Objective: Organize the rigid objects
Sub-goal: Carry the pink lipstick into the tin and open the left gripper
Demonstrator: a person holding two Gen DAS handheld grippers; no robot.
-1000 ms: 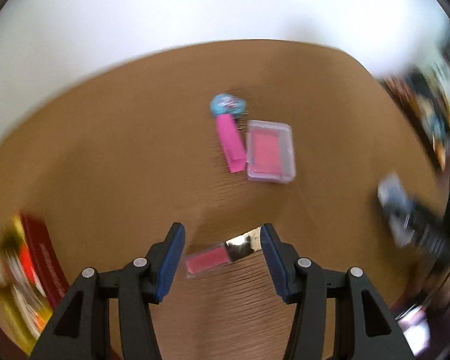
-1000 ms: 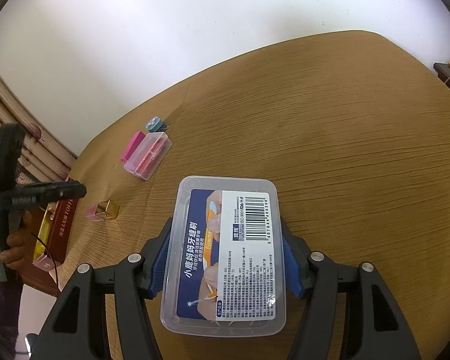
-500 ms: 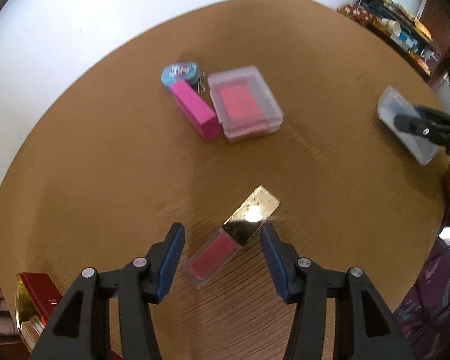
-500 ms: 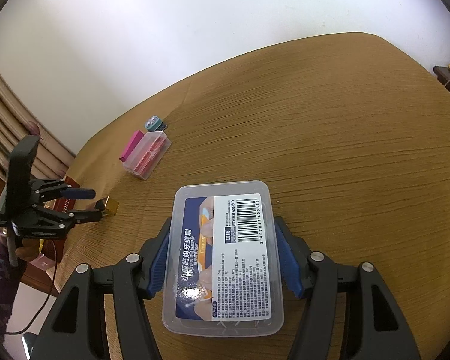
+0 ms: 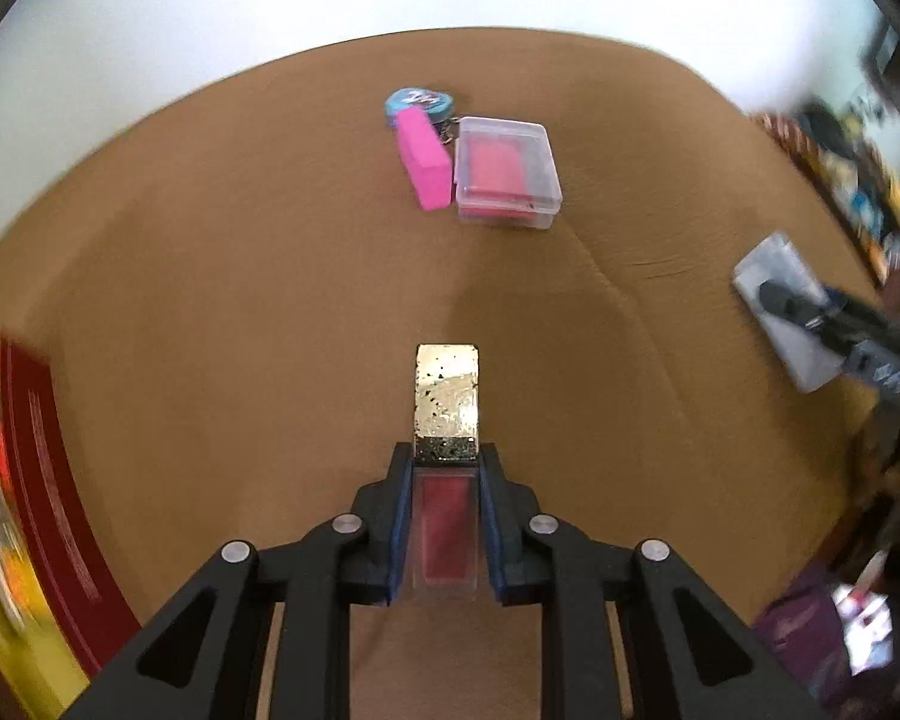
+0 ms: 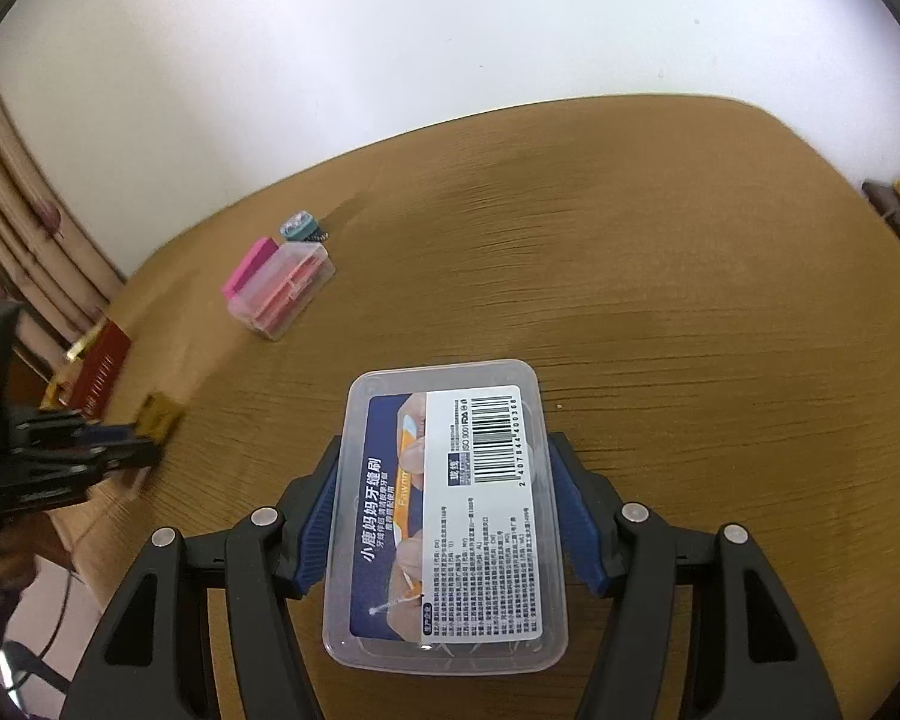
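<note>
The lip gloss tube [image 5: 446, 468] is lying on the table [image 5: 210, 300], its cap end pointing toward the far group. There, the clear case [image 5: 506, 174] is sitting just right of the eraser block [image 5: 423, 159], with the round tin [image 5: 419, 103] behind them. The labelled box [image 6: 450, 516] is lying well apart, to the right.

The left gripper [image 5: 445, 468], its jaws just closed, is clamped on a red lip gloss tube [image 5: 444, 525], whose gold cap [image 5: 446, 399] is seen above the brown table [image 5: 210, 300].
</note>
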